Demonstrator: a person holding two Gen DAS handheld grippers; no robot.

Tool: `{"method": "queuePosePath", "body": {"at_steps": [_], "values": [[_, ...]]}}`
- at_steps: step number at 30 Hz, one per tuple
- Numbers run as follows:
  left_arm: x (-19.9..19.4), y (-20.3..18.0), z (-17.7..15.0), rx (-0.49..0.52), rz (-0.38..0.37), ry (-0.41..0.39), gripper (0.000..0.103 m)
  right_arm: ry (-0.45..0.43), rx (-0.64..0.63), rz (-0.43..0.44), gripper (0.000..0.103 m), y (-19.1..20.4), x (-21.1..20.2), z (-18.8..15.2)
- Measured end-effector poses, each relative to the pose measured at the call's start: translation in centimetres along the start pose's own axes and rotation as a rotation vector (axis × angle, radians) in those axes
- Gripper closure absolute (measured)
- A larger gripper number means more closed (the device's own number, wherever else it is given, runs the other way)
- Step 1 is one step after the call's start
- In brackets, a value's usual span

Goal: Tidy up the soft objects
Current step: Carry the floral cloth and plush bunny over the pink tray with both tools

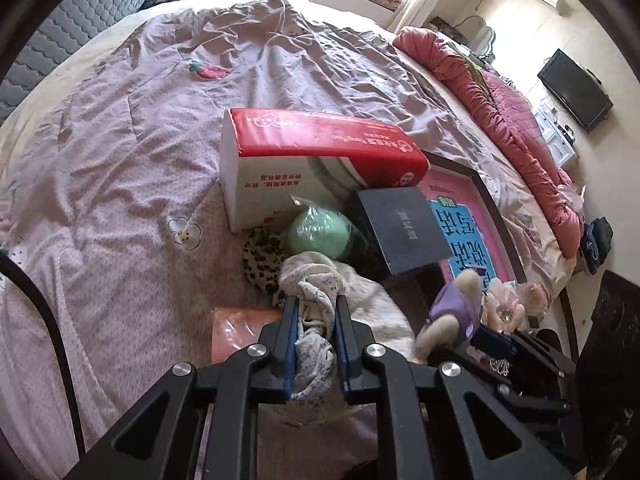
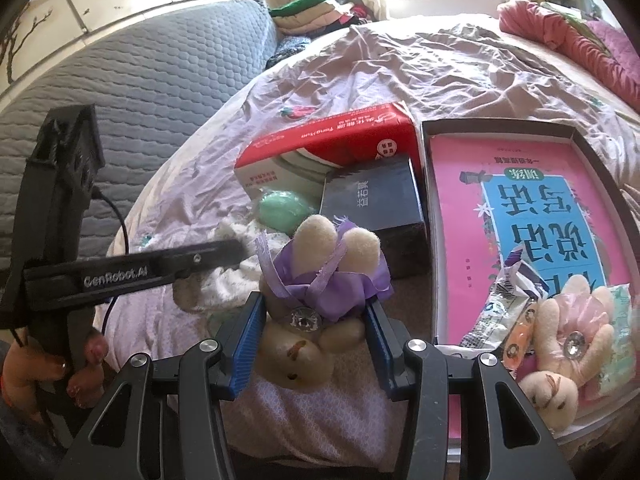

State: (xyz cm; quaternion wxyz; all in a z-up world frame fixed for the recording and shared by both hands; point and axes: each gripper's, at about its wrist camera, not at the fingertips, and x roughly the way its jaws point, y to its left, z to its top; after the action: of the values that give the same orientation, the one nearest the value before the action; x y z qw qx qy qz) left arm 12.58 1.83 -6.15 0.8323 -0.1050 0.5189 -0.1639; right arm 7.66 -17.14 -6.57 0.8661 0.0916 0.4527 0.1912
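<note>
left gripper (image 1: 316, 304): clenched on a bunched white spotted cloth (image 1: 316, 280), blue pads pressing both sides of the fabric.
spotted cloth: gathered between the jaws, the rest spilling onto the bed to the right of the fingers; in the right wrist view it lies under the left gripper's black finger (image 2: 224, 250).
right gripper (image 2: 316, 328): grasping a small plush rabbit in a purple dress (image 2: 320, 288), head toward the camera, ears pointing away.
purple rabbit: between the blue pads, held above the bedspread; in the left wrist view it shows at the right, beside the tray's near corner.
left hand (image 2: 76, 364): fingers wrapped round the gripper handle at the lower left.
just beyond the cloth: a leopard-print item (image 1: 262, 256) and a green ball in clear wrap (image 1: 320, 232), touching each other.
behind those: a red and white tissue pack (image 1: 316, 152) and a dark box (image 1: 404, 224) leaning against it.
tray (image 2: 428, 200): dark-rimmed, right of the dark box, holding a pink and blue book (image 2: 520, 208).
tray's near corner: a second plush rabbit in pink (image 2: 560, 356), with snack wrappers (image 2: 500, 300) just beside it.
orange packet (image 1: 240, 328): flat on the bed, left of the left gripper.
bedspread (image 1: 140, 140): lilac, creased, under everything.
far side: a pink quilt (image 1: 500, 112) rolled along the bed edge.
</note>
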Motion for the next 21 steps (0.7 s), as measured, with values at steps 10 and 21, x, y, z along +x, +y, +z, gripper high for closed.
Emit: {"method": "queuePosePath", "body": {"at_steps": [10,21], "values": [[-1.8,-2.2,-0.9,0.059,0.013,-0.033,0.087,-0.037,0.010,-0.002,0.052,-0.2,-1.7,0.1],[-4.1,-4.9,-1.1,0.091,0.008,-0.072,0.087,-0.088,0.038,0.002,0.052,-0.9,-3.7,0.4]]}}
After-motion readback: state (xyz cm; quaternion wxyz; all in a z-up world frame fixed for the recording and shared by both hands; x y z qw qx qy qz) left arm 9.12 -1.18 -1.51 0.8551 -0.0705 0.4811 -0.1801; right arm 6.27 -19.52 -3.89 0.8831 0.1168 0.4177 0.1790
